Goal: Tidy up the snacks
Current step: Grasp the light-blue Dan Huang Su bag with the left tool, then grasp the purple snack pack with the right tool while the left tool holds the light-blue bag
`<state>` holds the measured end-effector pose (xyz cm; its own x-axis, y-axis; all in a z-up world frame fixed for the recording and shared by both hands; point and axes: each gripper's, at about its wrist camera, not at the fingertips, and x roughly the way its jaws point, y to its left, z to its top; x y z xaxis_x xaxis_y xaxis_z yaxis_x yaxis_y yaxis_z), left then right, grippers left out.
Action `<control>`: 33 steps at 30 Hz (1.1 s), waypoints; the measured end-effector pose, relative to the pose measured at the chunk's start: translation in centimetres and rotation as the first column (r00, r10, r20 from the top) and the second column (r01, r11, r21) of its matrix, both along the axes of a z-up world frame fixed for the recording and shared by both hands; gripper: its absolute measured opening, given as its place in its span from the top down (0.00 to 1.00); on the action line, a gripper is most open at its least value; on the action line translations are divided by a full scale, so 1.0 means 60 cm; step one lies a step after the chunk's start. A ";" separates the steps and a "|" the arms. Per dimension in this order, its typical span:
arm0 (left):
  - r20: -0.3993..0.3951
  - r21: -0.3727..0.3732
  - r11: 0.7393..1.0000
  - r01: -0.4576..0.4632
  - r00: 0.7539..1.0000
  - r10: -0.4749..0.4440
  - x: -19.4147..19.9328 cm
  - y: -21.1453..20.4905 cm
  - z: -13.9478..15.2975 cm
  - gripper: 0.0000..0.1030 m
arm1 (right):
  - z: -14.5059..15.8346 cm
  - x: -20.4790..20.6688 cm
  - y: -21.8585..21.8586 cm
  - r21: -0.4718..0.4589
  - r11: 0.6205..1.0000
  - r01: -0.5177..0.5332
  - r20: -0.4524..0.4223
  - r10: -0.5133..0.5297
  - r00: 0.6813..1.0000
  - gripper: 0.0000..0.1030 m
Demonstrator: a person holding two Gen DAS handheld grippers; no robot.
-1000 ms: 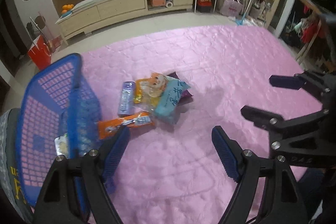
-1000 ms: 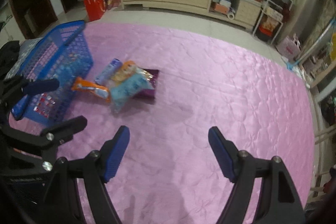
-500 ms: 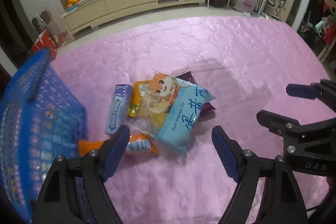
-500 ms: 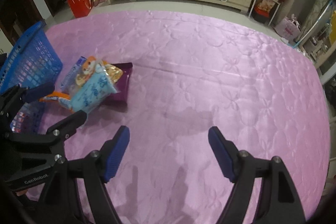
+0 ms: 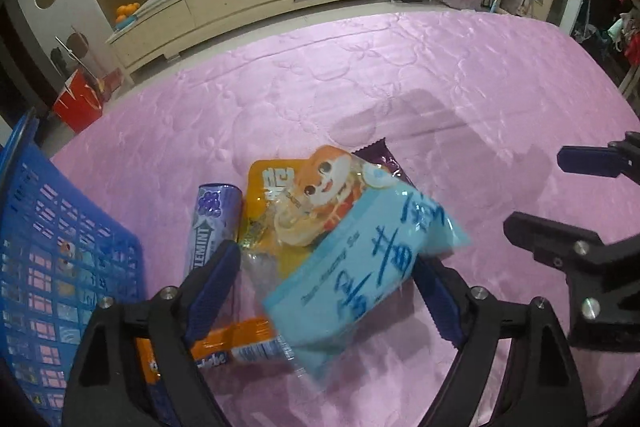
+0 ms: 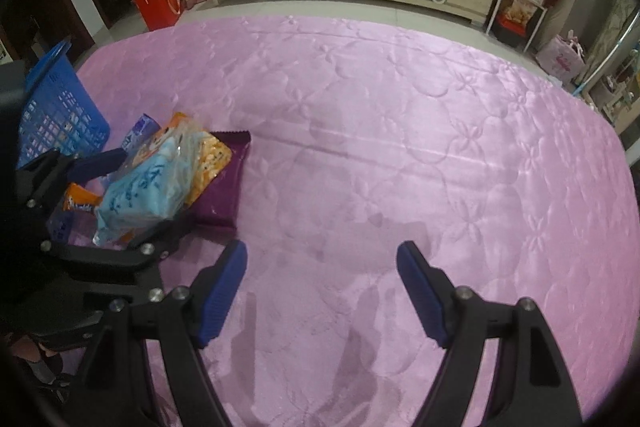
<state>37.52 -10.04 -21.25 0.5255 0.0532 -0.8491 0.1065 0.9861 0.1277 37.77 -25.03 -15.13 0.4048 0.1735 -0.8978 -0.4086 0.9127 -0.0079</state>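
The light blue packet [image 5: 362, 283] tops your snack pile on the pink quilt [image 5: 400, 75], over an orange pouch [image 5: 304, 195] and a purple wrapper [image 6: 222, 187], just beside the blue basket [image 5: 44, 267]. Your left gripper [image 5: 326, 289] straddles it, jaws opening. Your right gripper [image 6: 322, 291] hangs spread over bare quilt.

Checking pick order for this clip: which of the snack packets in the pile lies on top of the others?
The light blue packet with dark blue writing. It rests across the orange cartoon-face packet and above the purple wrapper; the mint tube lies beside the pile.
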 end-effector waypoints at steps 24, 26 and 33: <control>0.038 -0.121 0.984 -0.131 0.990 0.136 -0.076 0.064 0.047 0.30 | -0.003 0.031 0.064 0.057 0.982 -0.180 -0.064 0.183 0.981 0.21; 0.035 -0.121 0.983 -0.135 0.989 0.141 -0.078 0.065 0.045 0.30 | -0.009 0.035 0.077 0.038 0.979 -0.201 -0.068 0.203 0.977 0.21; 0.042 -0.107 0.984 -0.142 0.988 0.147 -0.081 0.053 0.041 0.30 | -0.031 0.036 0.110 -0.034 0.939 -0.342 -0.059 0.340 0.939 0.27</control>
